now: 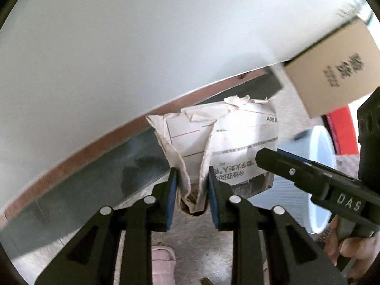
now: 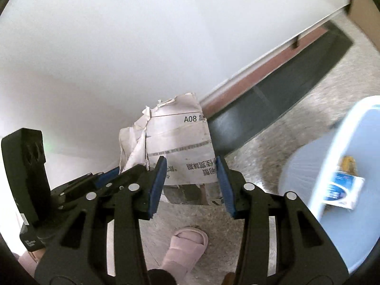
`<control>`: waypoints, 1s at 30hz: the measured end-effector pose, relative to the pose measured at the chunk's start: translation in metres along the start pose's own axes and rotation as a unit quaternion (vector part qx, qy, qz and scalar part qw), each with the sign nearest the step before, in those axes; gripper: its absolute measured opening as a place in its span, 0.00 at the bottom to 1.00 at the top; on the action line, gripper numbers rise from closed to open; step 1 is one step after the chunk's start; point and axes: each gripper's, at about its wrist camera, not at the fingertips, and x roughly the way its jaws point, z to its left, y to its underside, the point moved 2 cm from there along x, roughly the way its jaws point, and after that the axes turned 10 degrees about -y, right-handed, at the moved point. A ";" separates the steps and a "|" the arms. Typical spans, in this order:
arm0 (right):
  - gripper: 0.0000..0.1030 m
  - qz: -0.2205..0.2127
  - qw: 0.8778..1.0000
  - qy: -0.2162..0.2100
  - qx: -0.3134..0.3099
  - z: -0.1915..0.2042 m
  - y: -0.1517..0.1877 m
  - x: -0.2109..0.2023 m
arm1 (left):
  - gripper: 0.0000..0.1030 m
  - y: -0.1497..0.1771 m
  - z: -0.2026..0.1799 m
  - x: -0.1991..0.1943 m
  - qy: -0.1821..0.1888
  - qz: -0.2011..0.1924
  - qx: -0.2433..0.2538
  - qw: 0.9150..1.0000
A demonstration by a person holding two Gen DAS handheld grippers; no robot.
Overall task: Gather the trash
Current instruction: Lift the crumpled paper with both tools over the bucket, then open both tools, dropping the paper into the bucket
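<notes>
A crumpled, torn newspaper (image 1: 237,137) hangs in the air in front of the white wall, held from both sides. My left gripper (image 1: 192,173) is shut on its bunched left fold. My right gripper (image 2: 191,163) is shut on the flatter printed part of the newspaper (image 2: 180,137). The right gripper (image 1: 268,159) reaches in from the right in the left wrist view. In the right wrist view the left gripper (image 2: 111,173) sits close by on the left. A pale blue bin (image 2: 337,147) stands on the floor at the right, with a white and blue packet (image 2: 342,190) inside.
A cardboard box (image 1: 332,71) with black print stands at the upper right by the wall, and something red (image 1: 342,133) lies below it. A dark strip and a brown baseboard (image 2: 261,76) run along the wall. A foot in a pink slipper (image 2: 185,244) stands on the speckled floor below.
</notes>
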 end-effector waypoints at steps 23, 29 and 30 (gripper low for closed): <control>0.47 -0.218 0.970 0.049 0.096 -0.058 0.031 -0.300 | 0.25 -0.006 -0.238 -0.204 0.071 -0.129 0.242 0.959; 0.51 -0.216 0.967 0.066 0.114 -0.088 0.040 -0.311 | 0.28 0.010 -0.271 -0.184 0.086 -0.104 0.238 0.962; 0.53 -0.210 0.967 0.073 0.120 -0.094 0.041 -0.308 | 0.31 0.010 -0.281 -0.179 0.088 -0.098 0.236 0.963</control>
